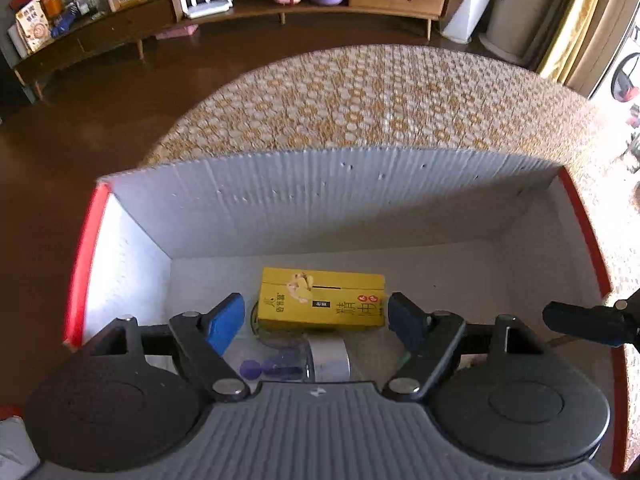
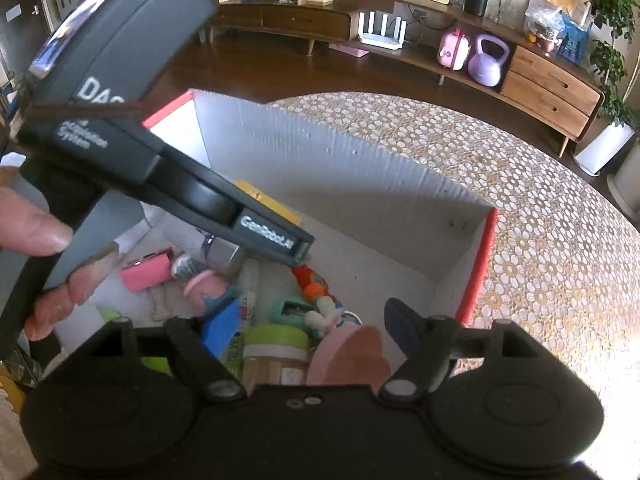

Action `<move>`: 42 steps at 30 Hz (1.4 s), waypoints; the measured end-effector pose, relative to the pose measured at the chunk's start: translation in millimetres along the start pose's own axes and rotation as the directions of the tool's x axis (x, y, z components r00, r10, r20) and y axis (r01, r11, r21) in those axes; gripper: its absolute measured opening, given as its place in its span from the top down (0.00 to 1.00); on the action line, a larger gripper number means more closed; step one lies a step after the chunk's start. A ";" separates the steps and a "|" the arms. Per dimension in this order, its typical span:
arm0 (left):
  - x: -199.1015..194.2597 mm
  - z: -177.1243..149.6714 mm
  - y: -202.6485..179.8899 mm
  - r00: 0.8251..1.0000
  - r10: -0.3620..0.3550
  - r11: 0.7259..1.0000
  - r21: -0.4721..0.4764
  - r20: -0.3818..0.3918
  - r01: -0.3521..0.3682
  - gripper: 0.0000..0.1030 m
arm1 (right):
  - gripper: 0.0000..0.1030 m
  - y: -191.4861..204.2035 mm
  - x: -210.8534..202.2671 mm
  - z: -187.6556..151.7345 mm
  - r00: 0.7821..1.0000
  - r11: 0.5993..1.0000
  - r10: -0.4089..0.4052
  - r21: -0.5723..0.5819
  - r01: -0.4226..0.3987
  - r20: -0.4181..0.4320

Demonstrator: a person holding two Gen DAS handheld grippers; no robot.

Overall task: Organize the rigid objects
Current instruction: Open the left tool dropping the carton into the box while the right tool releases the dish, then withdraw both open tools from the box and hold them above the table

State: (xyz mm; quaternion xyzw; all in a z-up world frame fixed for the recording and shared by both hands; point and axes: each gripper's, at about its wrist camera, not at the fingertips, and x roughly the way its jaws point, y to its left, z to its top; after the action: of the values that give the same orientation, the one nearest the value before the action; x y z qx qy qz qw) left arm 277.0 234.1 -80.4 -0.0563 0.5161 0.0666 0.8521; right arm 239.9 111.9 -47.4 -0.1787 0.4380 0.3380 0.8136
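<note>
A white corrugated box with a red rim (image 1: 86, 256) stands on the patterned table. On its floor lies a yellow carton (image 1: 320, 298); just nearer is a clear bottle with a white band (image 1: 328, 360). My left gripper (image 1: 316, 320) hangs open above them, one blue pad (image 1: 224, 322) beside each end of the carton without pressing it. My right gripper (image 2: 312, 326) is also open, over a green-lidded jar (image 2: 276, 336) and a pink round thing (image 2: 348, 356), holding nothing.
Several small items crowd the box's near left part: a pink case (image 2: 146, 274), an orange toy (image 2: 312, 284), a green sharpener (image 2: 290, 310). A hand (image 2: 48, 232) holds the left gripper's grey housing (image 2: 132, 40) across the right wrist view. The box's far right floor (image 2: 380, 264) is bare.
</note>
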 end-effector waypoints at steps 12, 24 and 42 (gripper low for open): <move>-70.3 -27.8 -2.0 0.989 -0.018 1.000 -0.021 0.147 0.022 0.23 | 0.16 -8.7 -61.3 -16.4 0.992 0.998 0.045 0.033 -0.050 0.114; -131.4 -66.1 -11.7 0.961 -0.036 0.999 -0.018 0.272 0.043 0.23 | 0.10 -5.9 -117.2 -42.8 0.963 0.989 0.126 0.048 -0.141 0.237; -171.7 -111.8 -42.4 0.915 -0.126 0.992 0.061 0.384 0.111 0.01 | 0.00 -7.2 -174.1 -86.2 0.895 0.979 0.178 0.017 -0.203 0.409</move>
State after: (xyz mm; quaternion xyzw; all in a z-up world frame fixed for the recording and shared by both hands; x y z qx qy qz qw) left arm 108.2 164.4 21.6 -0.0572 0.3345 0.0149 0.9405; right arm 126.4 -12.3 50.1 -0.0370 0.2851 0.4326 0.8545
